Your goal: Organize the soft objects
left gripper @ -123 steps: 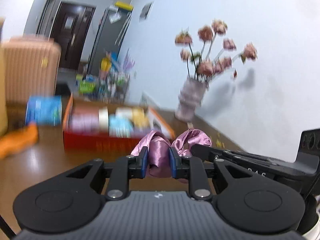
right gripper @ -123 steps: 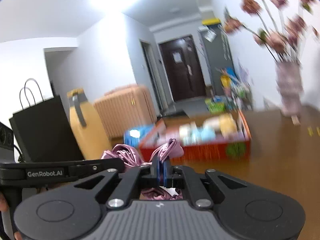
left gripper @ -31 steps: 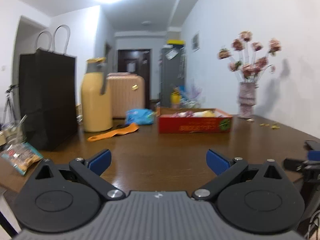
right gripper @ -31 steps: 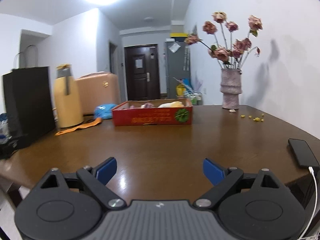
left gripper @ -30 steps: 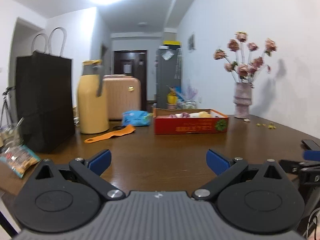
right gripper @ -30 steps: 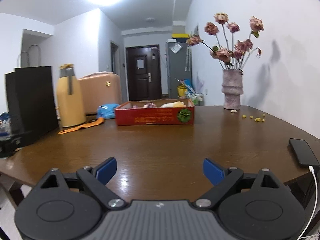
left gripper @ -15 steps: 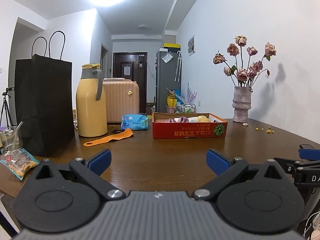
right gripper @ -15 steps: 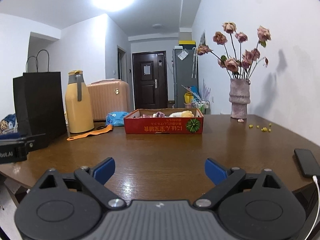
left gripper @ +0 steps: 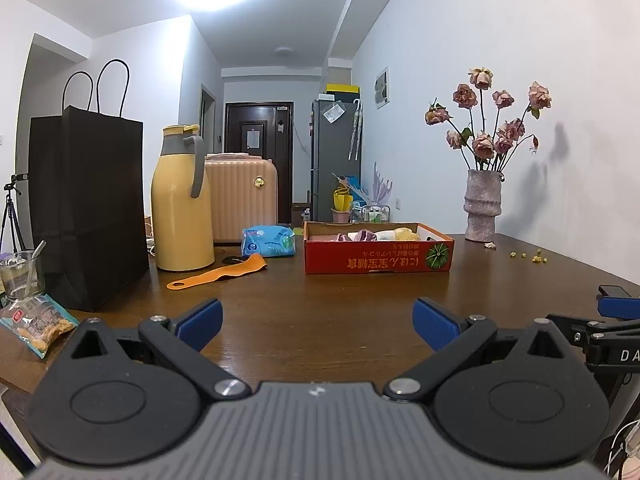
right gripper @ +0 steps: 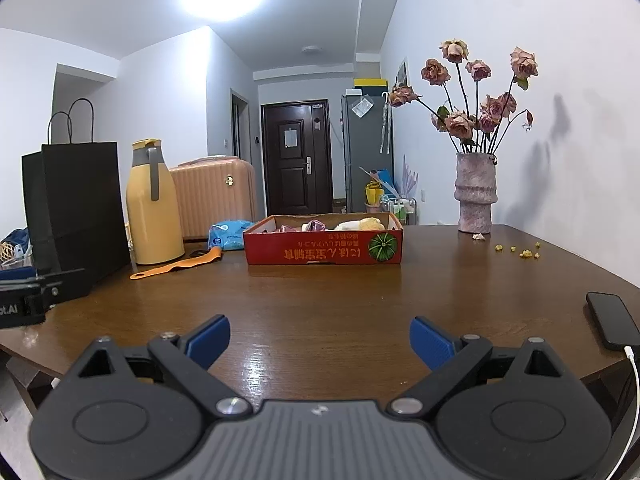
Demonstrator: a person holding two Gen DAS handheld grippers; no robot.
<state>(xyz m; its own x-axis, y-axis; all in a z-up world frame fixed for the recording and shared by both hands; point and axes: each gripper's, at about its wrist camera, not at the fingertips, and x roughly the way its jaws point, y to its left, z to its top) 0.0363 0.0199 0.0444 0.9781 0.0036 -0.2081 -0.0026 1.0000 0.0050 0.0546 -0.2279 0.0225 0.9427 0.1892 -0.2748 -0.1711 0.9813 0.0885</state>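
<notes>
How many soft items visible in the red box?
About 4: two pink satin pieces left-centre, a white one and a yellow one right. The red box wall may hide others.

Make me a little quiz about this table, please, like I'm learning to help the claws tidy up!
1. True or false: the left claw is holding a soft thing.
2. Where do the soft things lie? A) on the bare table B) in the red box C) in the black paper bag
3. Fill in: beside the yellow flask, flat on the table, lies an orange ____.

Key: 1 false, both the left claw and the right claw are open and empty. 2 B. 3 strap.
</notes>
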